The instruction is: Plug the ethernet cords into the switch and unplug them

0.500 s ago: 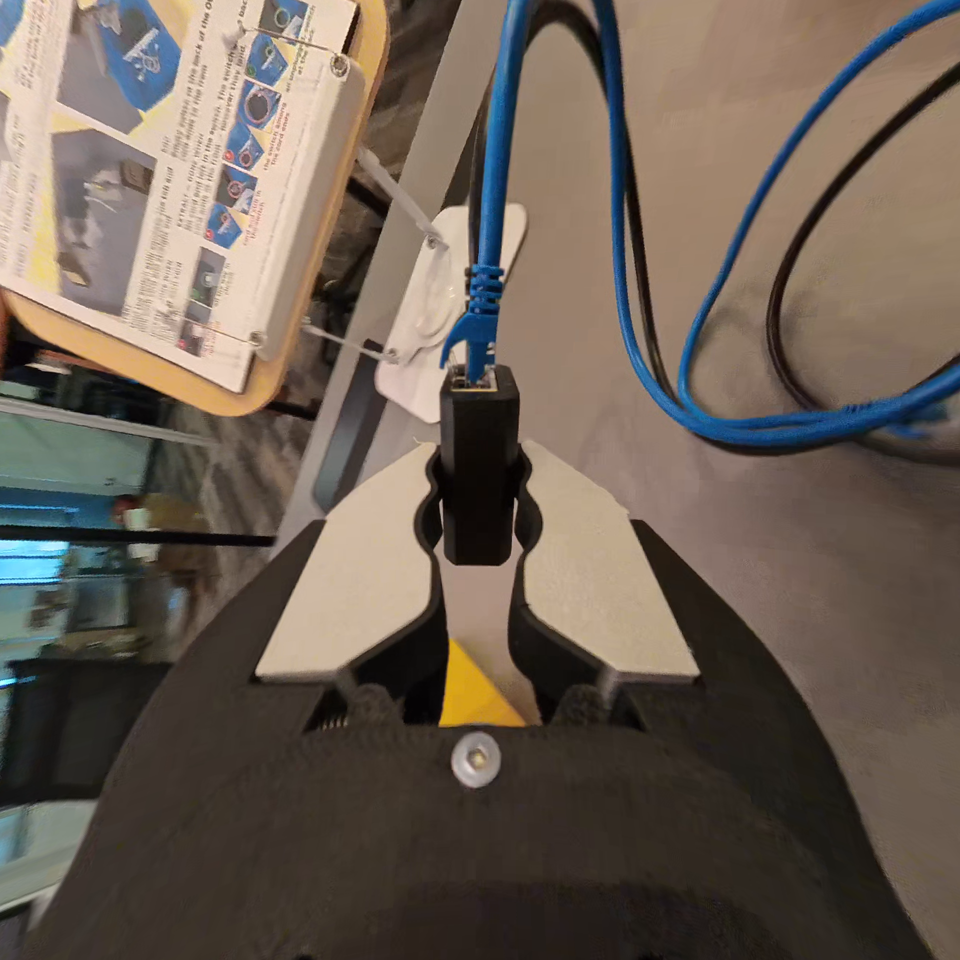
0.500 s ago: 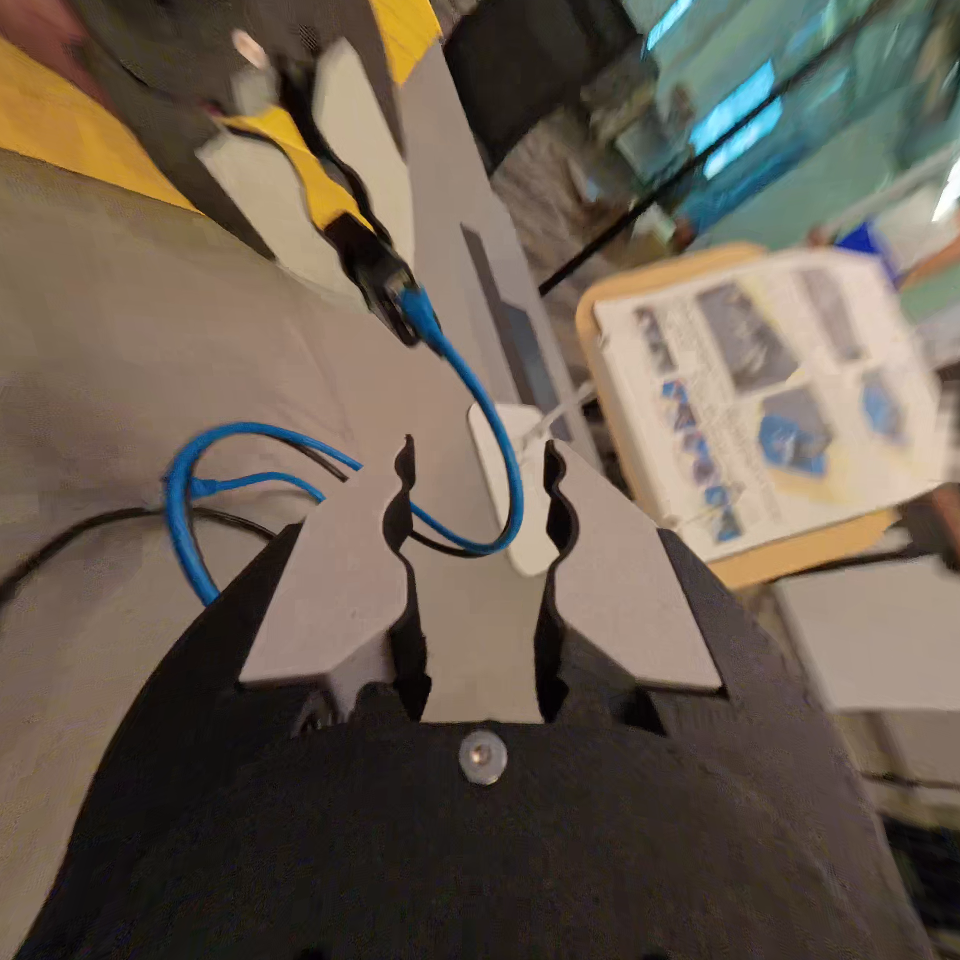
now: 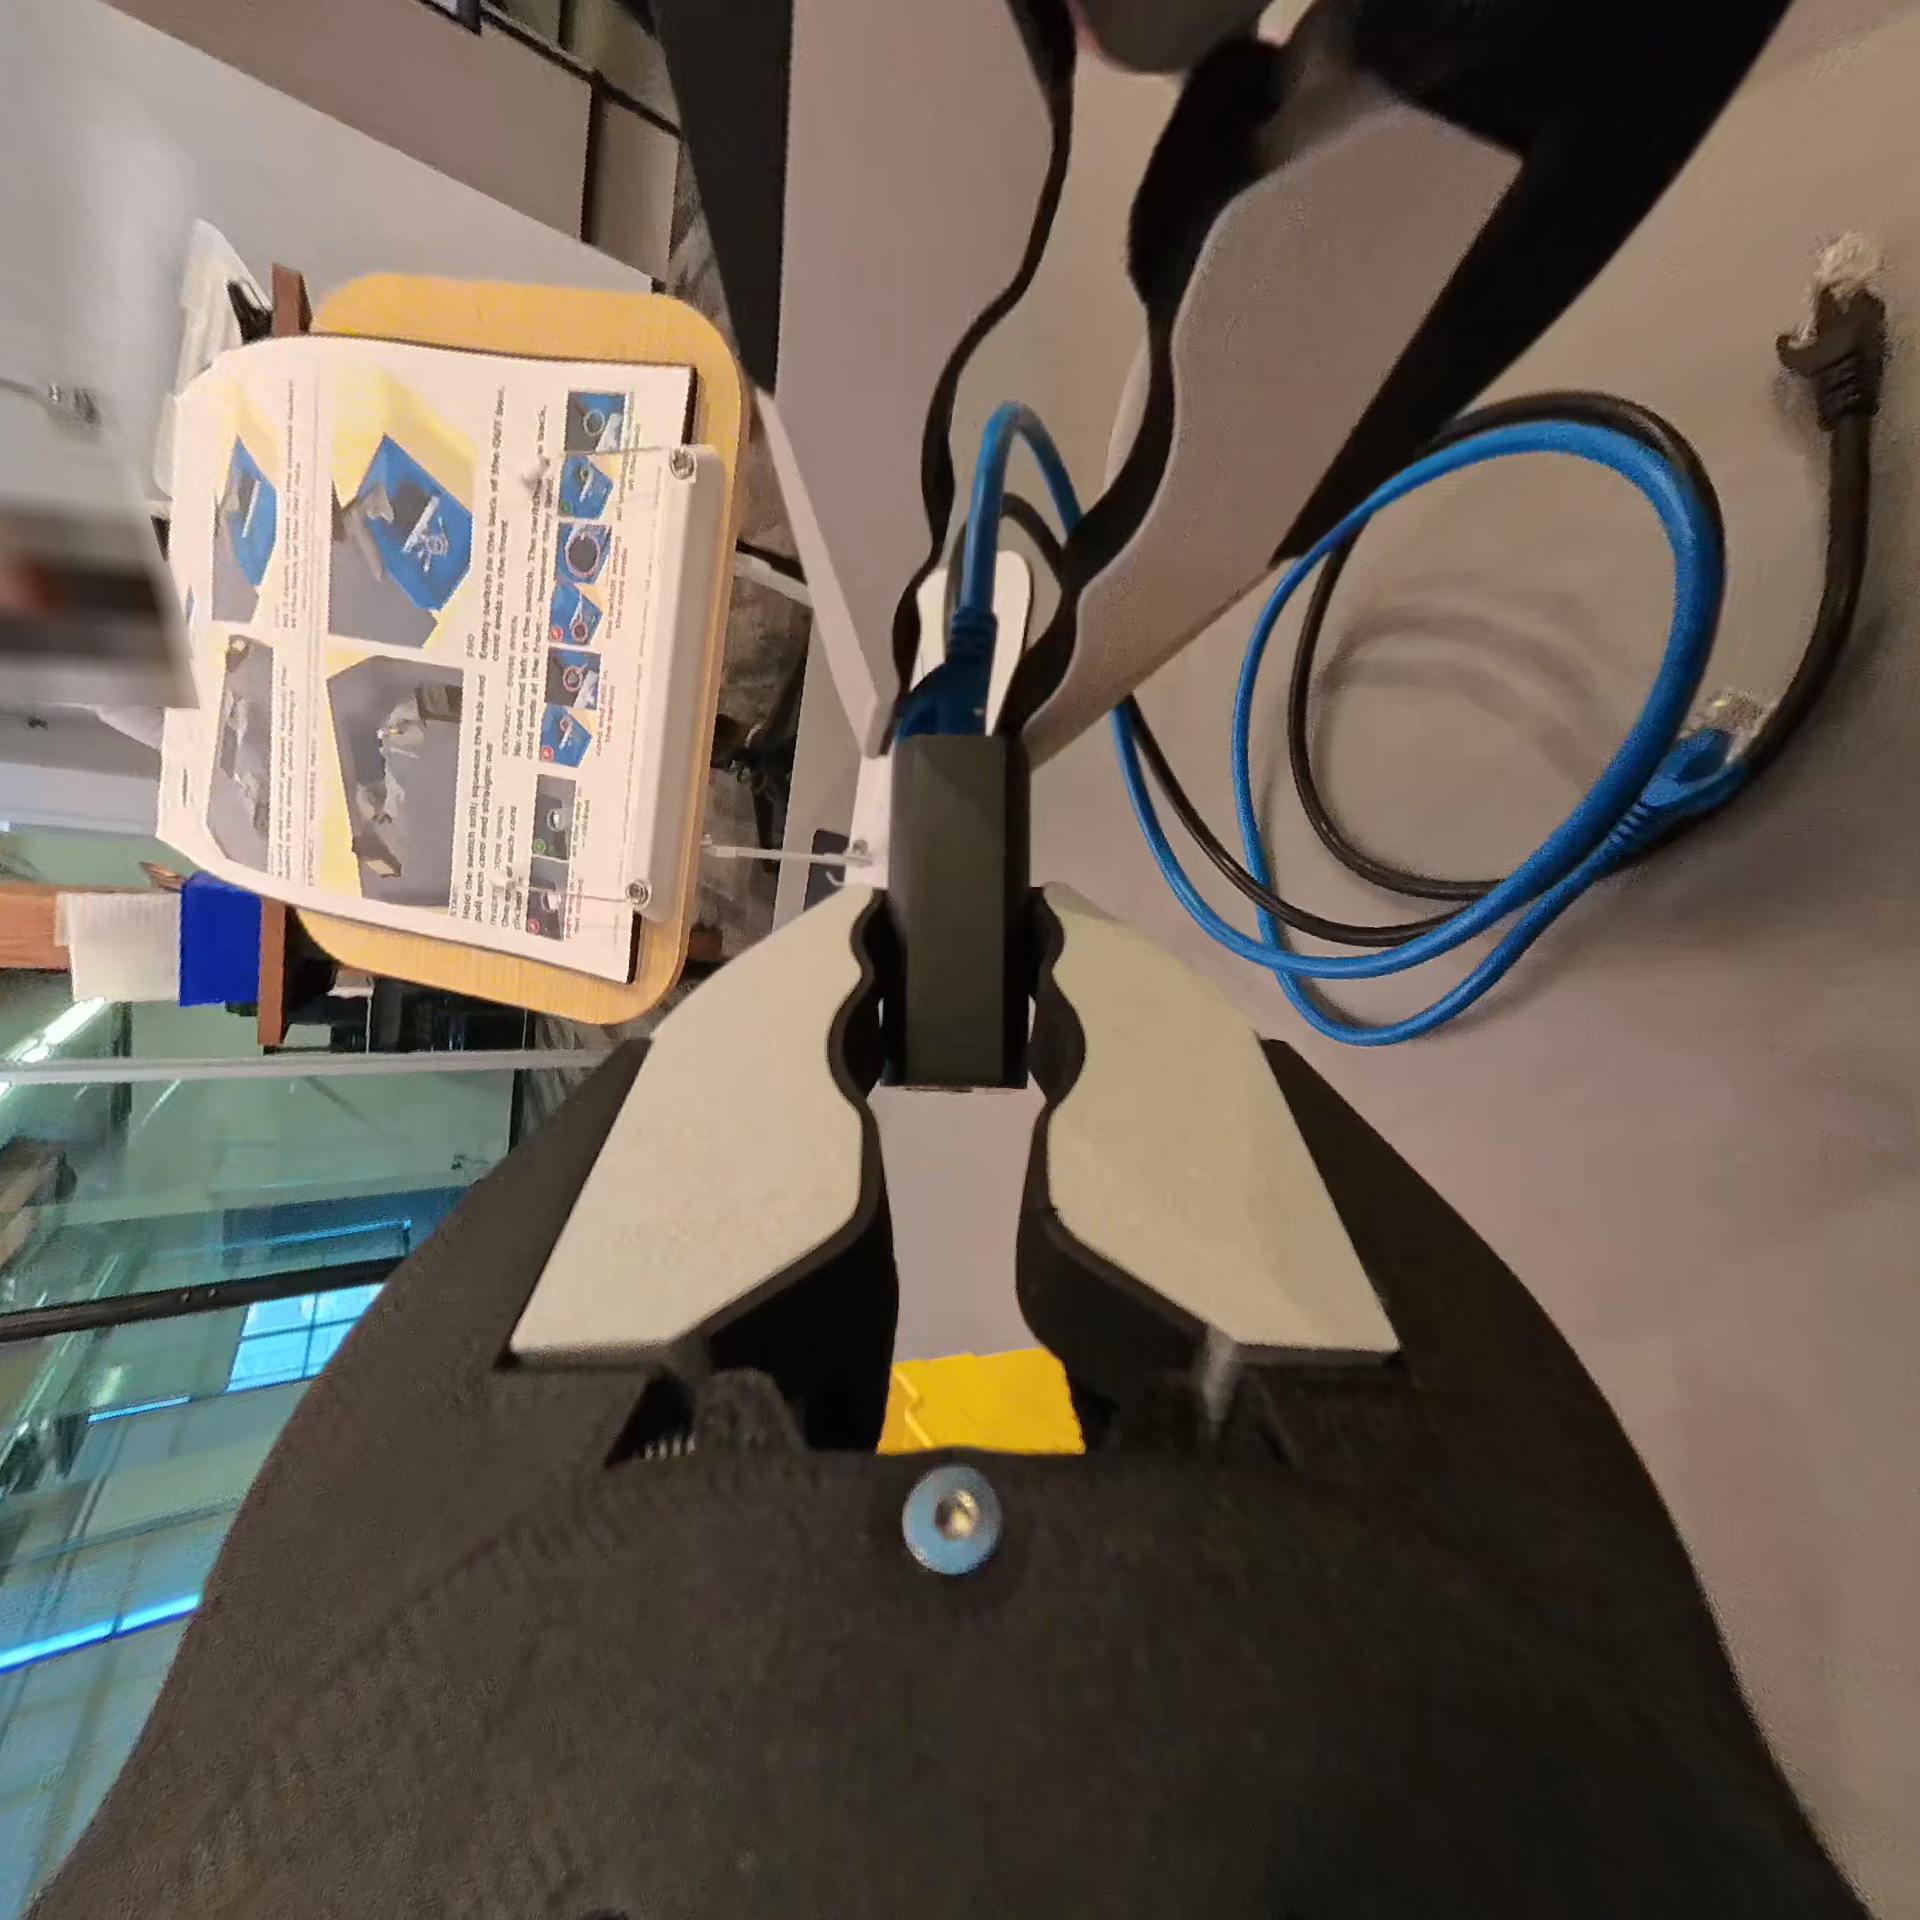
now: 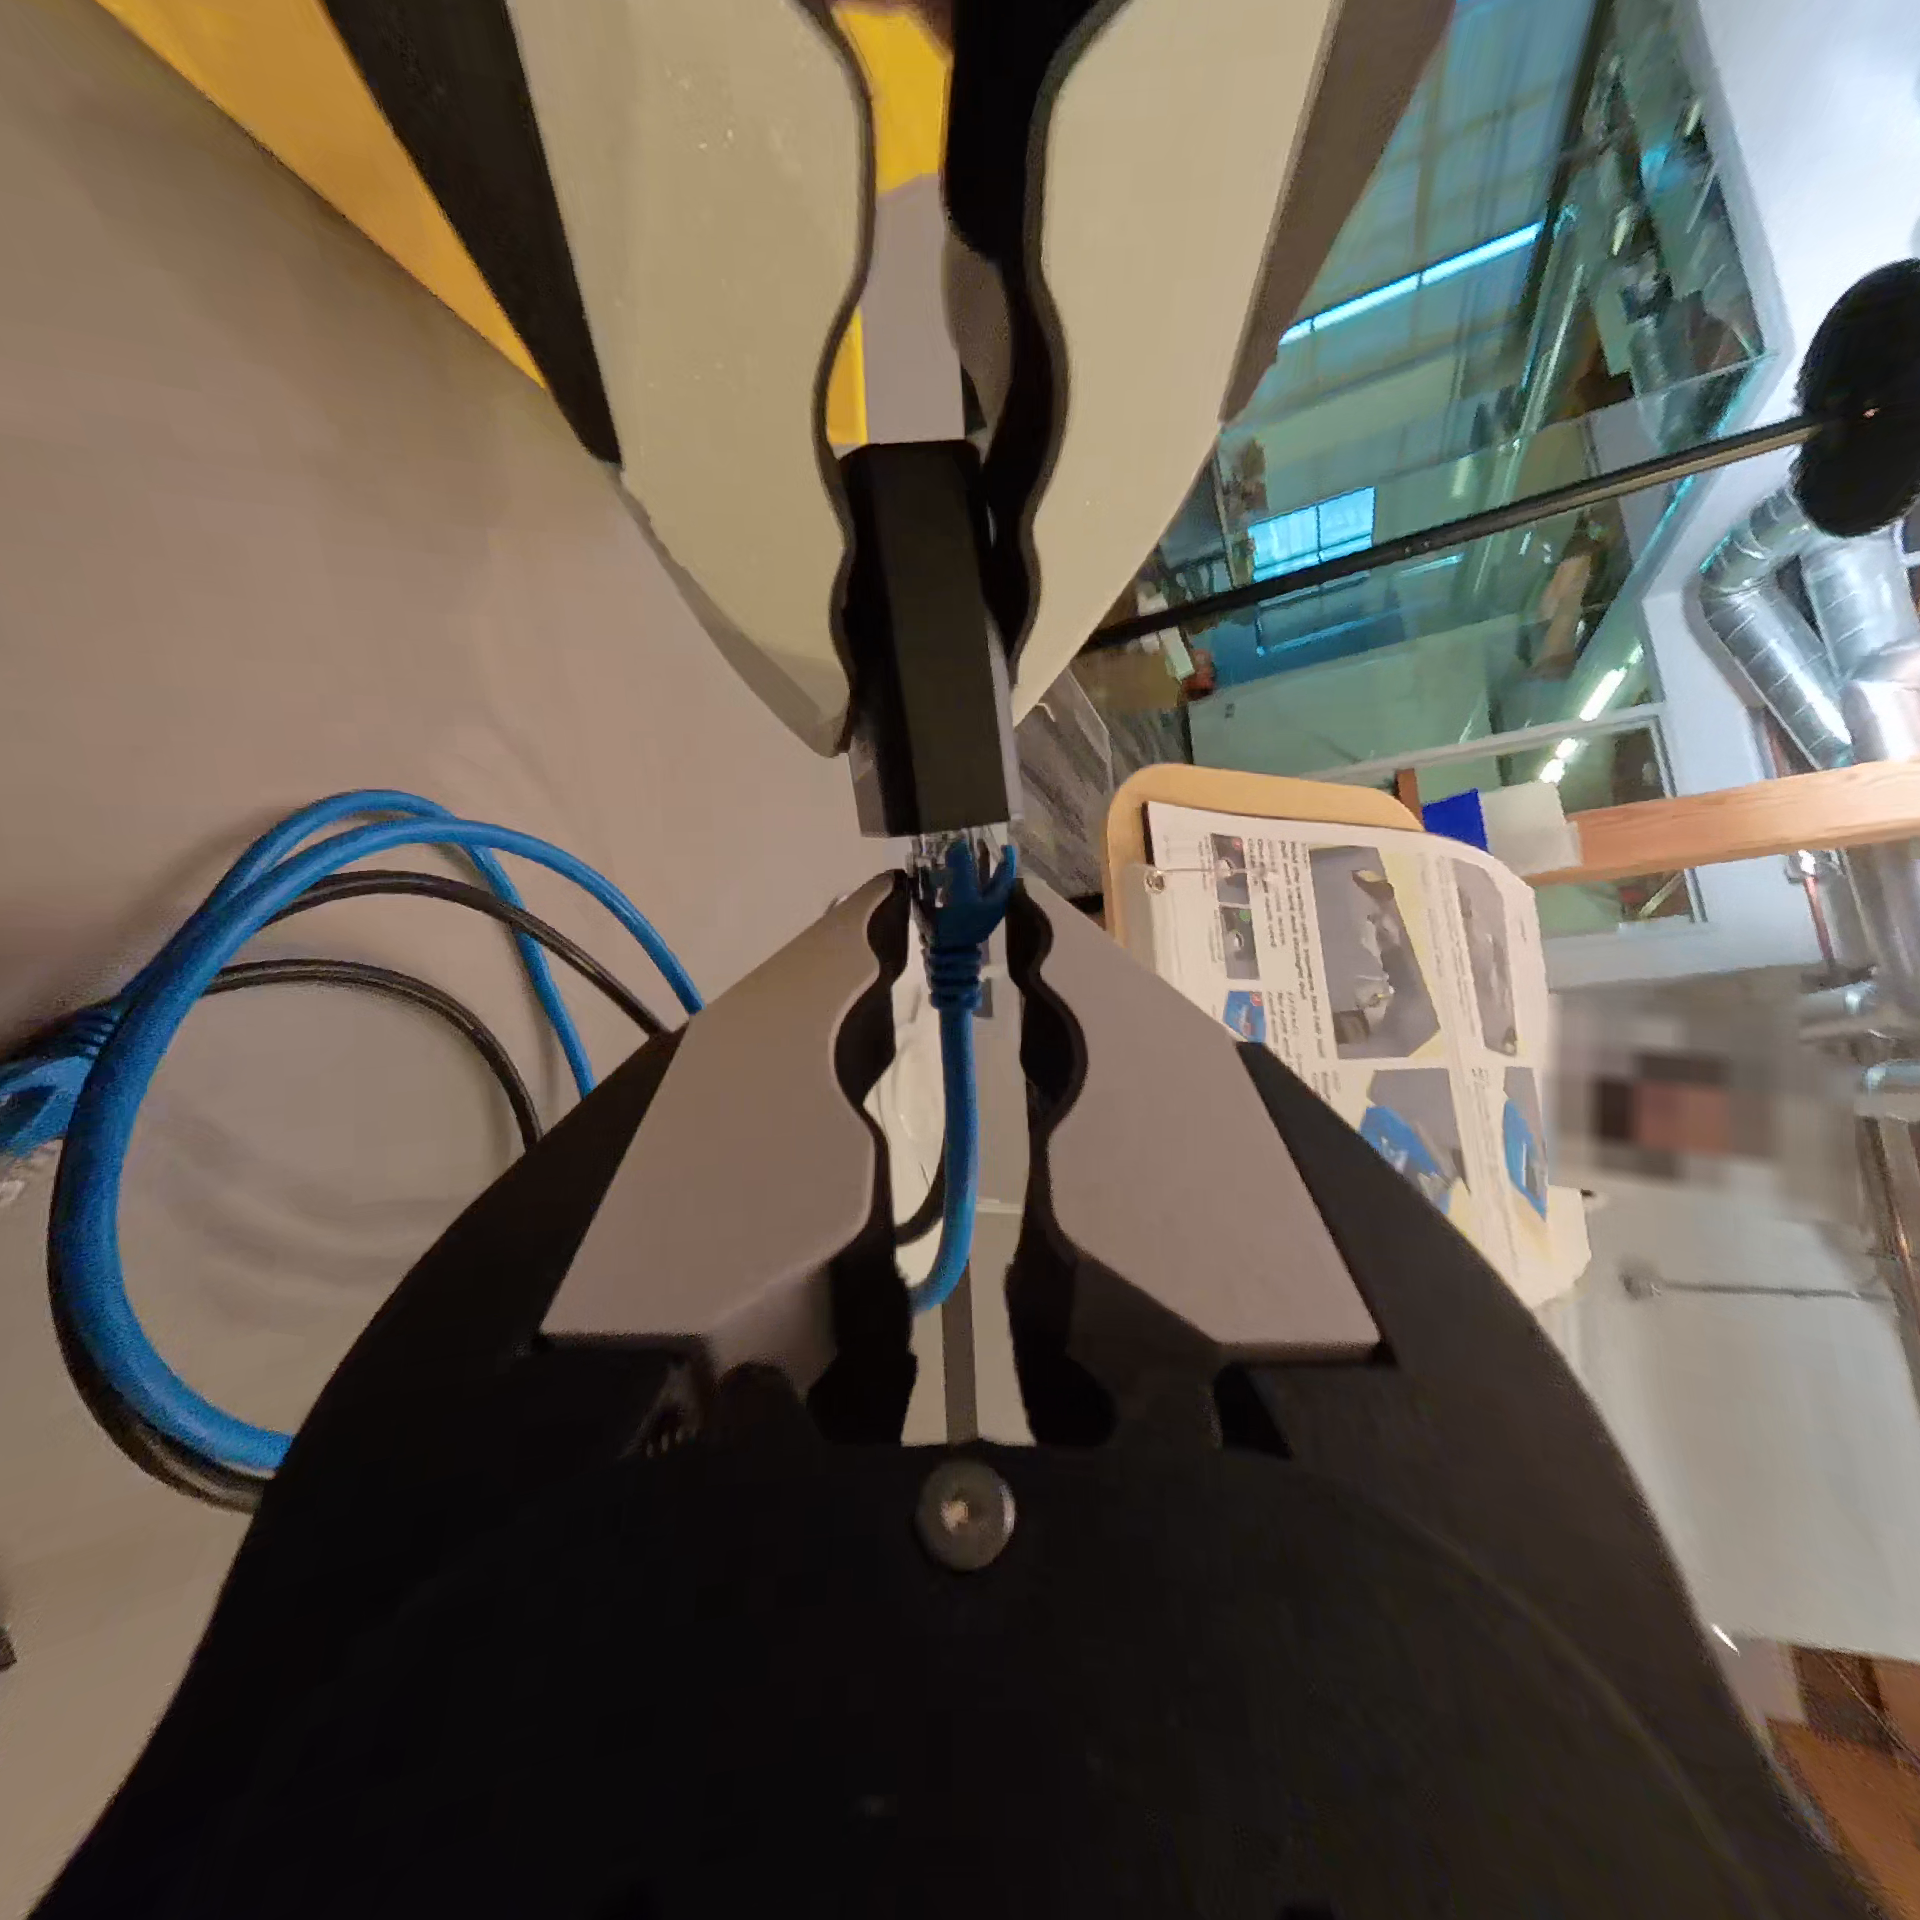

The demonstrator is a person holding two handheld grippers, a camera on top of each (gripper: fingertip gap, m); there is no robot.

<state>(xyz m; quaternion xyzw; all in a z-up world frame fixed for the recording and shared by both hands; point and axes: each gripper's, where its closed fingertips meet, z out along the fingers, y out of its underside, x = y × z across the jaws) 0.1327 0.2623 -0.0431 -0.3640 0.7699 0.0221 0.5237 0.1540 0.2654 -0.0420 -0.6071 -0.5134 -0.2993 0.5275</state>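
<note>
Grey tabletop (image 3: 1558, 1299) fills the scene, and above it the left gripper (image 3: 954, 935) clamps the black switch (image 3: 951, 914). Facing it, the right gripper (image 4: 958, 914) has its jaws a little apart around the blue cord's plug (image 4: 961, 914), which sits in the switch; whether they touch it, I cannot tell. Beside the switch, spare blue and black cords (image 3: 1475, 727) lie coiled. Beyond it, a printed sheet (image 3: 416, 665) rests on a wooden board, with glass partitions (image 4: 1455, 436) behind.

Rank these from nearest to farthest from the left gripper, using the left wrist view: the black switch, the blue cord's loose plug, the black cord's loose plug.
1. Black switch: clamped between the left gripper fingers.
2. Blue cord's loose plug: on the table, to the right.
3. Black cord's loose plug: farther right and beyond the blue one.
</note>
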